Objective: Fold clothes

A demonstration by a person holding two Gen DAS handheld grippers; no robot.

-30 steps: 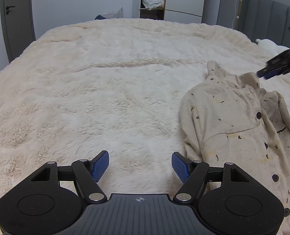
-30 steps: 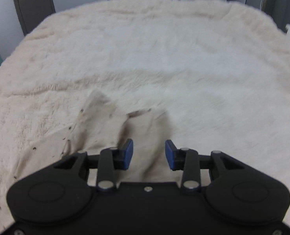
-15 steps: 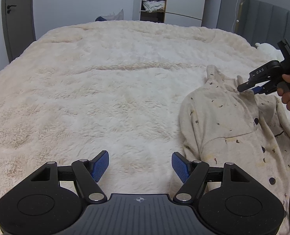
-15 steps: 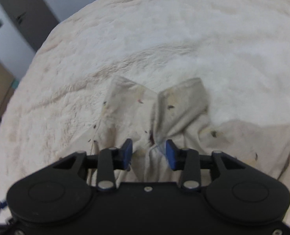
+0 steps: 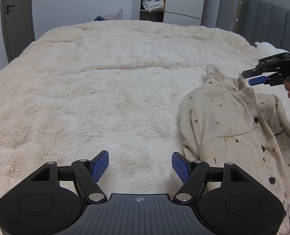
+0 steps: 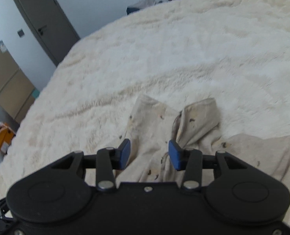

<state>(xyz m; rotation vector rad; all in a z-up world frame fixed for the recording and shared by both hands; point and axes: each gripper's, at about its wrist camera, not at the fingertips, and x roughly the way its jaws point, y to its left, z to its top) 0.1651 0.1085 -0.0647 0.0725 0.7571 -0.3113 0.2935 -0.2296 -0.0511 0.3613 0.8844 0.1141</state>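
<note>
My left gripper (image 5: 140, 165) stands open over the fluffy cream blanket (image 5: 105, 90); the buttoned beige shirt (image 5: 233, 125) lies at right — my right gripper's (image 6: 149, 153) jaws are opening above its collar (image 6: 196, 117), gripping nothing.

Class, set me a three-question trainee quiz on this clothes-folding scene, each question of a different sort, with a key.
1. True or false: the left gripper holds the shirt.
2. Which part of the shirt is the right gripper nearest? A) hem B) collar C) cuff
3. Fill in: the shirt lies on a fluffy cream ___.

Key: 1 false, its fingers are apart over bare blanket. 2 B, the collar lies just ahead of its opening jaws, unpinched. 3 blanket.
</note>
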